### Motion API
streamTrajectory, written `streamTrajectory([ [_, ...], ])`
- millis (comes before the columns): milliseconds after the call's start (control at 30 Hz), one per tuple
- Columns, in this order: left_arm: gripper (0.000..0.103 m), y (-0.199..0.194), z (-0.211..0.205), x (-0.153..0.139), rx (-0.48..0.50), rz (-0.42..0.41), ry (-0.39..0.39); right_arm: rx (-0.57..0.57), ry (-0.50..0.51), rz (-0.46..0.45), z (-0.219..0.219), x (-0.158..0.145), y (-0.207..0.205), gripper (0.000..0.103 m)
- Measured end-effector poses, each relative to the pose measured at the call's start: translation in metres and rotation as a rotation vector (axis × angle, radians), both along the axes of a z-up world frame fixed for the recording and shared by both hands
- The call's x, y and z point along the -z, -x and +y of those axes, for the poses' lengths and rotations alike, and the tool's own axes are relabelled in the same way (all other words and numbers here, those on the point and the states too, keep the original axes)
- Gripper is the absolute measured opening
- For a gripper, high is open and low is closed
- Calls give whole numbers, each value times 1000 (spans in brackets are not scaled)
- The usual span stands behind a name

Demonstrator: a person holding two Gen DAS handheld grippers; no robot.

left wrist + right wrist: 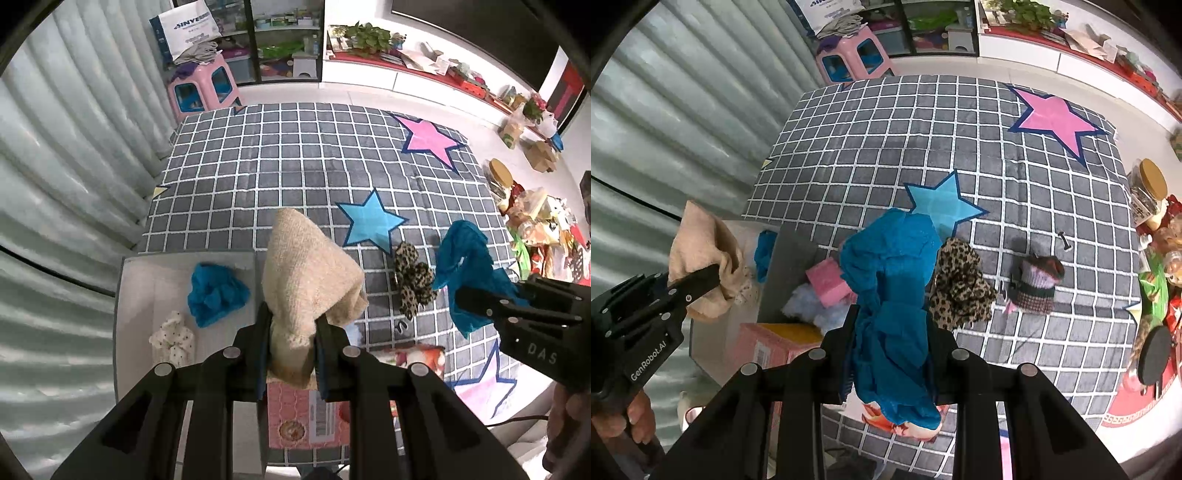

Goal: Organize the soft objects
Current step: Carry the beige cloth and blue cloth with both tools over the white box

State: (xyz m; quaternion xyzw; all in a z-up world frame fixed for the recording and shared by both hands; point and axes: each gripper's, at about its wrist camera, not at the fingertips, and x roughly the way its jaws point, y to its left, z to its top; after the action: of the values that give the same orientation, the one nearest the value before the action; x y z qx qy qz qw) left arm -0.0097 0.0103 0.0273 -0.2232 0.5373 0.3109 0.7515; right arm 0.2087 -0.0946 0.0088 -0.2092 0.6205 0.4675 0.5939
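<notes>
Left tongs (293, 325) clamp beige knitted cloth (308, 280) peaking upward; right tongs (892, 347), marked "DAS", clamp crumpled teal cloth (892, 280) lengthwise.

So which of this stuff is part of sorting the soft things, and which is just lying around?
Job:
beige towel in left gripper
blue cloth in right gripper
leopard-print cloth
grey box

Lying about:
pink stool
lidded jar
potted plant

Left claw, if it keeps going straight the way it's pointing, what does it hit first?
Probably the checked mat. The left claw, shut on a beige cloth, points out over the mat, just right of the grey box. The cloth hides part of that line, so depth is uncertain.
</notes>
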Motion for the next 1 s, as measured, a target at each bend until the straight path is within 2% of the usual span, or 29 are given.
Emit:
streamTrajectory([
  [533, 22, 50, -37, 7, 10, 2, 27, 23, 21, 13, -43, -3, 41, 31],
  [1000, 22, 101, -43, 13, -26, 2, 41, -35, 48, 54, -70, 1, 112, 31],
])
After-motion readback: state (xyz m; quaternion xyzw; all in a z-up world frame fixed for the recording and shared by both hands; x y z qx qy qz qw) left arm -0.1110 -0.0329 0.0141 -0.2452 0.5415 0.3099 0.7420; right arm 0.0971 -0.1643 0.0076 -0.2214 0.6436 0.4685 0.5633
